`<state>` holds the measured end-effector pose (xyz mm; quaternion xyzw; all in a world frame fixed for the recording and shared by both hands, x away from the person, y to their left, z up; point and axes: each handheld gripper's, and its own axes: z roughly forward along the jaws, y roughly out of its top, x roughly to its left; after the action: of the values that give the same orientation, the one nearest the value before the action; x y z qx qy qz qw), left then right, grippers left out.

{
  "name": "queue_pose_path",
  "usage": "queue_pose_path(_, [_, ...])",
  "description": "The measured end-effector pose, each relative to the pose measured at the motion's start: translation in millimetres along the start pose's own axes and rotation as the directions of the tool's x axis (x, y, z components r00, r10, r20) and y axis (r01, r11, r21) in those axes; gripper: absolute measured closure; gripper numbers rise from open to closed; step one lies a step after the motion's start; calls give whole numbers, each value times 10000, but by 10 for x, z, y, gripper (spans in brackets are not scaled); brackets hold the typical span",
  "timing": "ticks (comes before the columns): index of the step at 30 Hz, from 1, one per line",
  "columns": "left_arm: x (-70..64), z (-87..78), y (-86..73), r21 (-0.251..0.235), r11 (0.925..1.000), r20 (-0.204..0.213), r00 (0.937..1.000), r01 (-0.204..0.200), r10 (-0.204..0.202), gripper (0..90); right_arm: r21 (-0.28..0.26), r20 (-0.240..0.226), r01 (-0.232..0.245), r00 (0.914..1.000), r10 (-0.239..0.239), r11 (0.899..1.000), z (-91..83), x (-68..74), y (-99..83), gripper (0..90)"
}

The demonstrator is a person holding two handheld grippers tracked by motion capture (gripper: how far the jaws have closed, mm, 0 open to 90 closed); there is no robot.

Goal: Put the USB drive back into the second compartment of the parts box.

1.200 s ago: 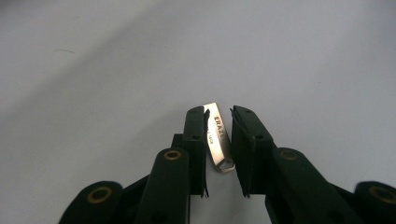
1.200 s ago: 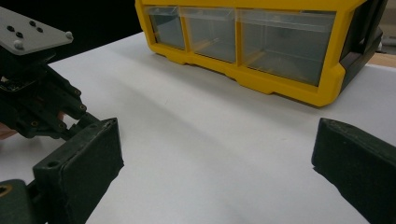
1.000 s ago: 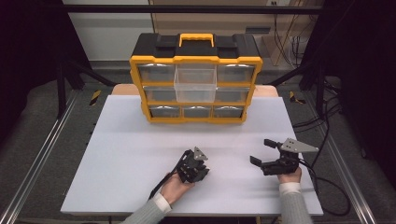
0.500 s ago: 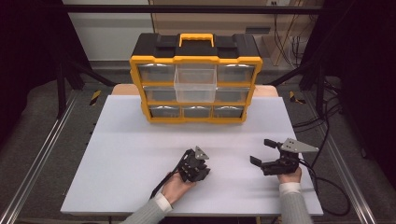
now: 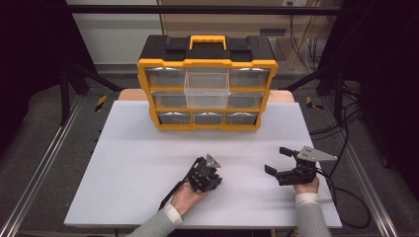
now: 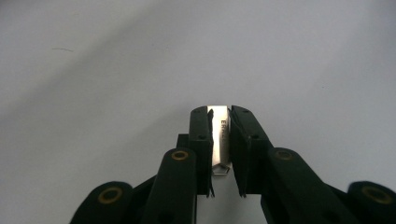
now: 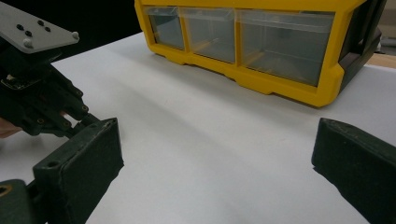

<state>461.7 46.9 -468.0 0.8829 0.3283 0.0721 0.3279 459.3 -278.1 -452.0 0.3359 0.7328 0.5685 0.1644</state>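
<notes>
As seen from above: yellow-and-black drawer cabinet [image 5: 207, 81] at the far edge of the white table [image 5: 128, 163], its top-middle clear drawer [image 5: 206, 88] pulled out, well apart from left gripper [image 5: 207, 174] and right gripper [image 5: 277, 159], bare tabletop between. Along the left gripper [image 6: 220, 122]: jaws narrow, clamped on a small metal piece [image 6: 220, 135], long axis lying along the jaws, lettered face up, just above the table. Along the right gripper [image 7: 215, 154]: jaws wide, holding nothing, cabinet's bottom drawers [image 7: 233, 39] beyond.
</notes>
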Motion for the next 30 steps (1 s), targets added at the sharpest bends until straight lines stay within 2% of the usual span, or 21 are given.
queue_pose_path(11, [26,-27,8,4,10000,56,10000,10,-10,791,32,-5,-4,10000,4,10000,5,0,-3,22])
queue_pose_path(30, [134,-322,33,-556,9984,148,9999,64,-56,791,80,-16,-27,10000,27,10000,14,-2,-6,22])
